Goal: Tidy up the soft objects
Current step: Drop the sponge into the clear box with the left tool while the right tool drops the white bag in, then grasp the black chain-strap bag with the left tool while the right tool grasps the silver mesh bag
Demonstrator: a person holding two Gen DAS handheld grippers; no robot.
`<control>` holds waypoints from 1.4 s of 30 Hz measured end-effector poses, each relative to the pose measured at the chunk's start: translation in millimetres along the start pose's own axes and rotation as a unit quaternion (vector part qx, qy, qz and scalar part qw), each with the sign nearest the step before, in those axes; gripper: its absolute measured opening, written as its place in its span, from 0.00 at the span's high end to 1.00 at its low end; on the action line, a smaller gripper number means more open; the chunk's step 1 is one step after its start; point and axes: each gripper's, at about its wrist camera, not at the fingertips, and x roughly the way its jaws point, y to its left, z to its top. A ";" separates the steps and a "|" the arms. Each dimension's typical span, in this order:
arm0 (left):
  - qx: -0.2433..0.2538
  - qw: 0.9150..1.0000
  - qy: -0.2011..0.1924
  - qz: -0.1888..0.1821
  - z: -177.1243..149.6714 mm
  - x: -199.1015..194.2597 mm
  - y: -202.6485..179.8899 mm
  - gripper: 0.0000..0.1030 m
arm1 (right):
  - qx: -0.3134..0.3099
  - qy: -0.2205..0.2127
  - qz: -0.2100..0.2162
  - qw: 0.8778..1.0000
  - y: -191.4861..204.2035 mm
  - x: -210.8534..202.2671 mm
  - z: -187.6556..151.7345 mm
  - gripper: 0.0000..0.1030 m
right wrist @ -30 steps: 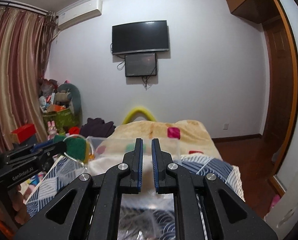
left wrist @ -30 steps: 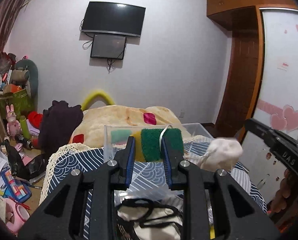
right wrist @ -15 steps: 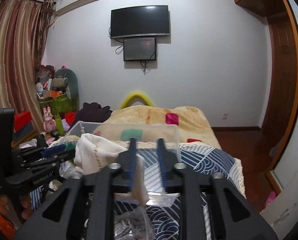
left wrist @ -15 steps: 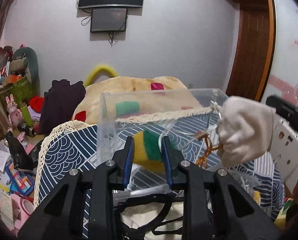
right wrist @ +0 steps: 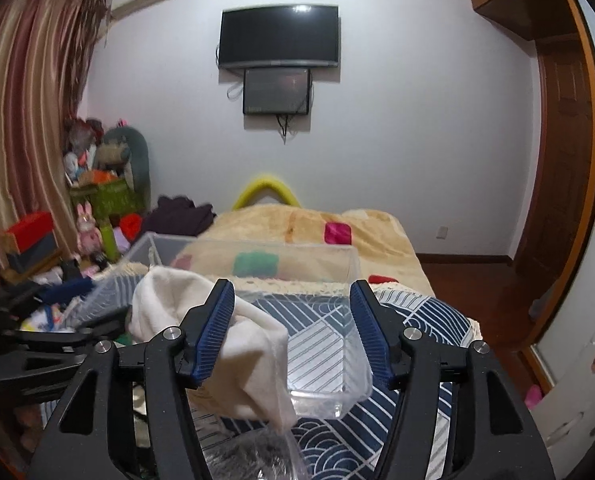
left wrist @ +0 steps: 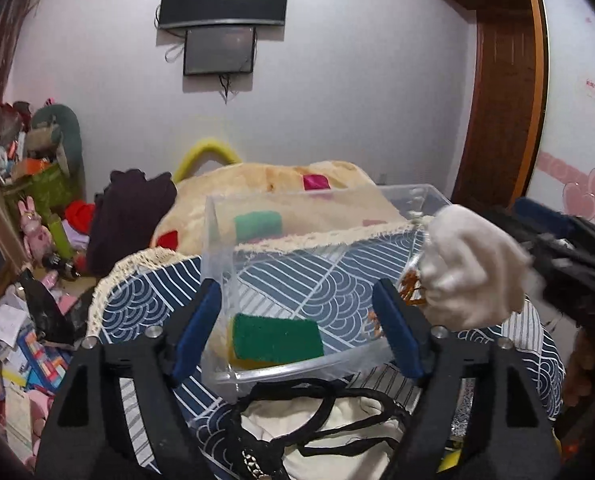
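Observation:
A clear plastic bin stands on the blue patterned tablecloth. A green and yellow sponge lies inside it at the near left. My left gripper is open just above the bin's near rim, with nothing between its pads. A white cloth hangs at the bin's right rim. In the right wrist view the bin is ahead and the white cloth drapes against the left finger of my open right gripper; the jaws are wide apart.
A cream bag with black straps lies on the near table edge. A bed with a beige blanket is behind the table. Toys and boxes clutter the floor at left. A wooden door is at right.
My left gripper lowered the sponge into the bin and opened, leaving it on the floor of the bin. My right gripper brought the white cloth to the bin and opened its jaws.

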 end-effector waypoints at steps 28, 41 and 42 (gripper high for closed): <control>0.010 1.000 0.007 -0.021 -26.1 -38.8 12.9 0.03 | 0.004 0.067 0.050 0.996 -9.9 -10.1 -10.2 0.25; -0.001 0.997 0.066 -0.047 -77.5 -26.6 11.6 0.09 | 0.036 0.135 0.070 0.988 -6.2 -16.5 -69.3 0.24; 0.000 0.996 0.069 -0.050 -78.8 -24.8 10.7 0.17 | 0.040 0.141 0.074 0.987 -5.7 -13.9 -72.7 0.24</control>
